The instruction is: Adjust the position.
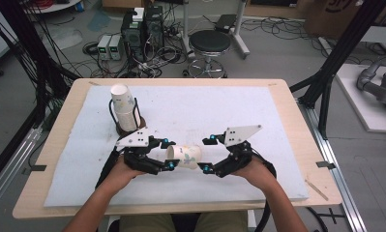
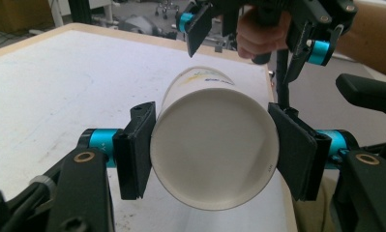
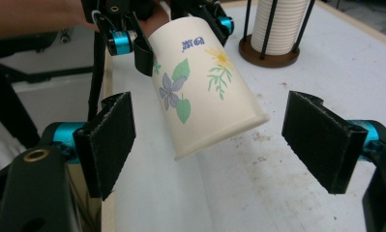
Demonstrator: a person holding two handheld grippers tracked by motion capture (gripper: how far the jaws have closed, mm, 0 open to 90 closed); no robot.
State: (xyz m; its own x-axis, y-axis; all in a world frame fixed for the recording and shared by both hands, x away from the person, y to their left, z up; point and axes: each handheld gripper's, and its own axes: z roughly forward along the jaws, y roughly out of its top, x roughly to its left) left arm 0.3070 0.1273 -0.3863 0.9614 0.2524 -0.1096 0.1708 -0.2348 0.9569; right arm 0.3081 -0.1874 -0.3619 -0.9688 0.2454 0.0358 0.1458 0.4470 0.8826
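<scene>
My left tool pinches the paper cup at its rim, sideways above the tabletop. My right tool is spread, pads clear of the cup's base. I'd keep the squeeze light so the rim doesn't buckle.

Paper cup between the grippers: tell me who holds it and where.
The left gripper clamps the paper cup by its sides near the open rim; the right gripper is open.
</scene>
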